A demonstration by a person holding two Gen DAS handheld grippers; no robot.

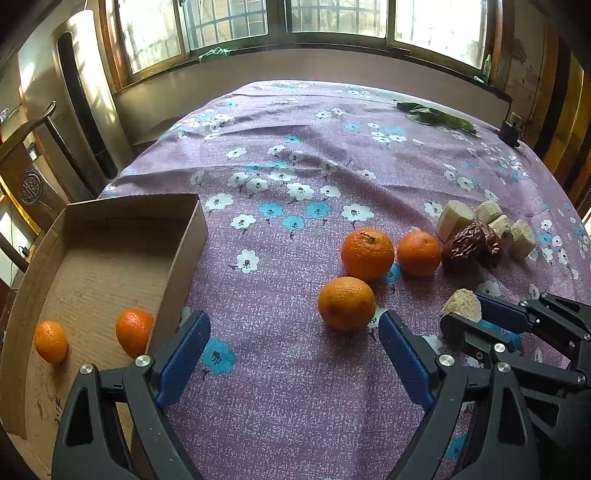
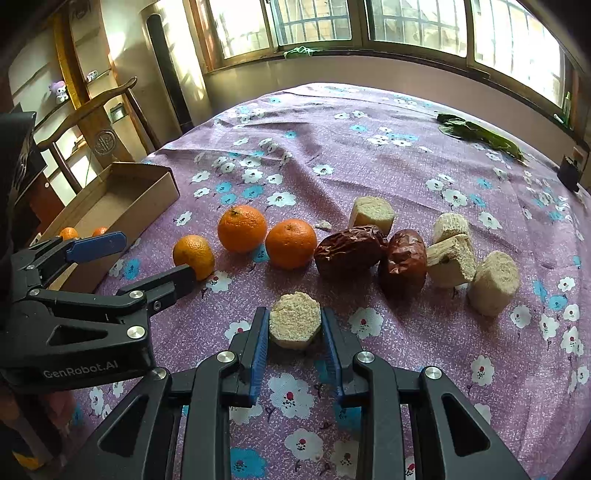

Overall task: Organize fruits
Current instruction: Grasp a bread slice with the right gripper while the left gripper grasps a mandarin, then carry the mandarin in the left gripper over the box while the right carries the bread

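While the right gripper [image 2: 295,328] pinched a pale chunk [image 2: 294,324], possibly sugarcane, on the counter [image 2: 369,166], the left gripper [image 1: 293,341] gaped empty beside an orange [image 1: 346,303]; lifting straight up seemed wise.

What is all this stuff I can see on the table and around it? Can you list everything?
Oranges on the cloth: three, orange, mid-table.
Oranges in the box: two, orange, near end.
Cardboard box: one, brown, left edge of table.
Dried red dates: two, dark red, right of the oranges.
Pale chunks: five, beige; four around the dates, one held.
Tablecloth: one, purple with flowers.
Green leaves: a bunch, far right.
Wooden chair: one, brown, behind the box.
Windows: barred, along the far wall.
Left gripper: black, blue fingers, open near an orange.
Right gripper: shut on a pale chunk.
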